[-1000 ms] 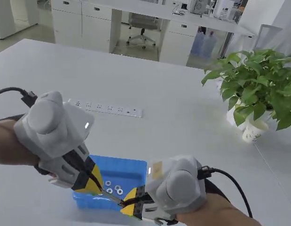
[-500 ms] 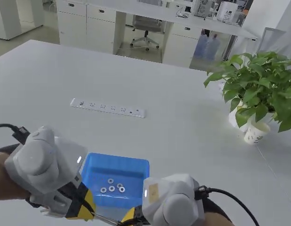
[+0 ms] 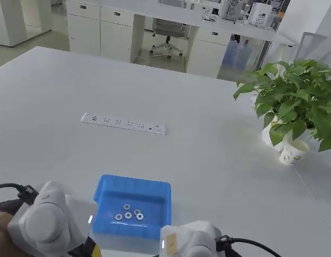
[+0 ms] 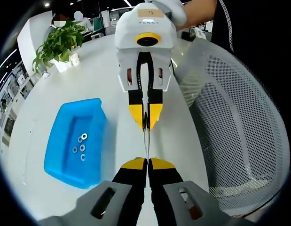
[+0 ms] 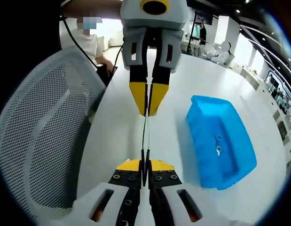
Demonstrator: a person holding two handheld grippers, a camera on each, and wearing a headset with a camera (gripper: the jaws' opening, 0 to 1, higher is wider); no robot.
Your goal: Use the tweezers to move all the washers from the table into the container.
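Legibly, almost nothing: the right gripper (image 5: 144, 165) carries a tan sticker (image 4: 151, 12) on its housing with a line of small print under it, too blurred to read. The power strip (image 3: 122, 123) and the cup (image 3: 290, 152) under the plant (image 3: 293, 99) bear no writing that can be made out.

Both gripper views show the two tools nose to nose. The left gripper (image 4: 147, 165) has its yellow-tipped jaws pressed together on one end of the tweezers (image 4: 146, 141), and the right gripper's jaws are closed the same way on the other end. The tweezers are seen edge-on as a thin dark line, so their tips cannot be told apart, nor whether anything sits between them. They hang over bare table (image 3: 208, 150), just beside the blue container (image 3: 133, 187), with a mesh chair (image 4: 239, 132) on the far side from it.

The washers (image 3: 128, 213) lie in a small cluster on the container's floor.

From the head view, the bottom edge cuts off both gripper bodies, and their jaws fall outside the frame.
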